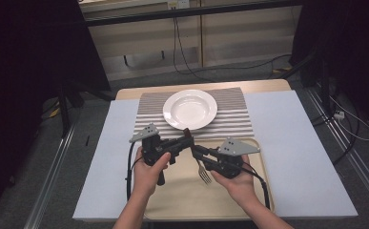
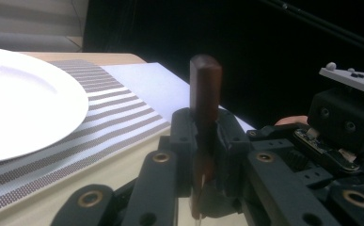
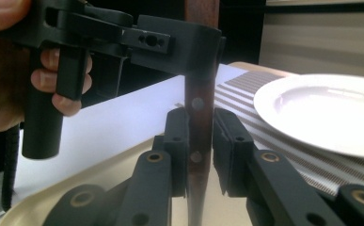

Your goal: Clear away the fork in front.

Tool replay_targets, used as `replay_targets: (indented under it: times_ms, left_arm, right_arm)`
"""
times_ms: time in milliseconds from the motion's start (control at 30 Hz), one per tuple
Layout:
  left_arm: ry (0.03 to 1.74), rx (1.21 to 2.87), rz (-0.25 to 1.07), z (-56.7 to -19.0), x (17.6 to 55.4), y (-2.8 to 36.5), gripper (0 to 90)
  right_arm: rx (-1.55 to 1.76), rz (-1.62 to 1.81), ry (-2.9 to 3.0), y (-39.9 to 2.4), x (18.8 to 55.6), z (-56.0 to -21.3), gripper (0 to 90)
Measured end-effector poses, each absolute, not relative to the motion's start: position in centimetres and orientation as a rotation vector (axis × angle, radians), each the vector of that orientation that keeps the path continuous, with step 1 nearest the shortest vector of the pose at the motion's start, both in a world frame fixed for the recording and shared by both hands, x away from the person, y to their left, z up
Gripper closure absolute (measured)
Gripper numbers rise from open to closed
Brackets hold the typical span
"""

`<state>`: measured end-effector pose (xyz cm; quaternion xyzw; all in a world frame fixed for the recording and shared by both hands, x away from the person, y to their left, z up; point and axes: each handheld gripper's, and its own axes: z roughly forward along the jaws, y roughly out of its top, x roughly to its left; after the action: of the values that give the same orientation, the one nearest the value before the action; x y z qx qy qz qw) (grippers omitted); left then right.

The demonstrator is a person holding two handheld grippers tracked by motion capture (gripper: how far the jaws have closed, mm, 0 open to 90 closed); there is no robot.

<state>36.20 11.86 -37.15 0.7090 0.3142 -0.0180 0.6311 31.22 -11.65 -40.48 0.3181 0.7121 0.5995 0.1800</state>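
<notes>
Table (image 1: 277,87) w/ white sheet (image 1: 296,152); on it striped mat (image 1: 234,117) & beige tray (image 1: 182,195).

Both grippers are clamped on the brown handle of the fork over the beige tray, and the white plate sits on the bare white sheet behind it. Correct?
Not quite. The white plate sits on the striped placemat, as the high view shows. The rest holds: the left gripper and right gripper both clamp the fork by its brown handle over the beige tray.

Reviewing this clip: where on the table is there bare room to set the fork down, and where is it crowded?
Free: the striped mat right of the plate, the tray near edge between the forearms. Crowded: the tray's far edge, where the left gripper and right gripper hold the fork.
</notes>
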Motion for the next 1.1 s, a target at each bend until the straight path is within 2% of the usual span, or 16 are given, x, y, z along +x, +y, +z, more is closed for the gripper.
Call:
replay_targets:
  times_ms: [67, 367, 467, 667, 1100]
  left_arm:
    - [0.718, 1.632, -0.038, -36.9, 36.1, 12.4, 80.7]
    - [0.742, 1.671, -0.058, -36.5, 35.9, 15.2, 80.9]
    - [0.750, 1.671, -0.063, -36.4, 35.7, 15.8, 80.9]
    - [0.754, 1.692, -0.067, -36.2, 35.4, 17.0, 80.9]
    - [0.786, 1.744, -0.093, -36.1, 35.1, 19.7, 80.9]
  right_arm:
    - [0.878, 1.679, 2.005, -11.8, 31.0, -40.3, 66.4]
    - [0.942, 1.629, 1.969, -15.2, 30.7, -40.6, 50.2]
    - [0.951, 1.613, 1.952, -16.0, 30.6, -40.8, 39.4]
    - [0.985, 1.585, 1.945, -17.3, 30.3, -41.3, 31.7]
    - [1.012, 1.563, 1.929, -19.4, 29.8, -41.5, 25.5]
